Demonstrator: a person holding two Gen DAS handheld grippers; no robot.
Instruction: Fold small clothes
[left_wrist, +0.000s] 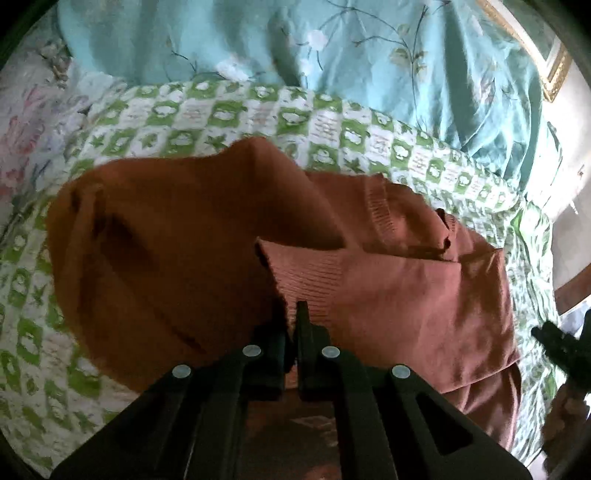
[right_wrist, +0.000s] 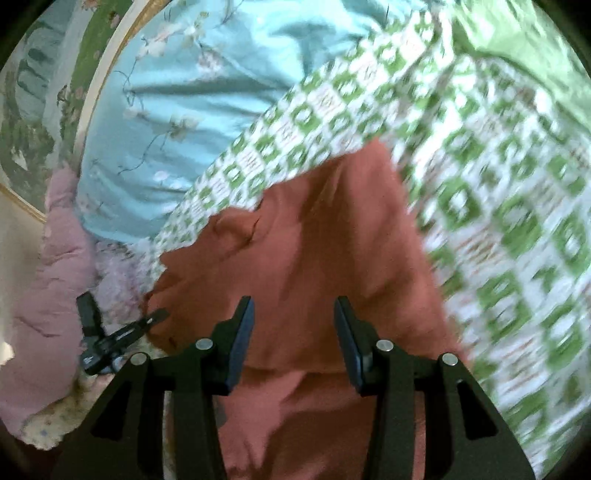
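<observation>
Left gripper (left_wrist: 293, 314) pinches our sweater's (left_wrist: 184, 236) cuff (left_wrist: 314, 273) while right gripper (right_wrist: 293, 314) hovers half-open, empty, above it.

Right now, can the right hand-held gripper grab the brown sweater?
Probably yes. The right hand-held gripper is open just above the sweater, with nothing between them. The left hand-held gripper is pinching another part.
</observation>
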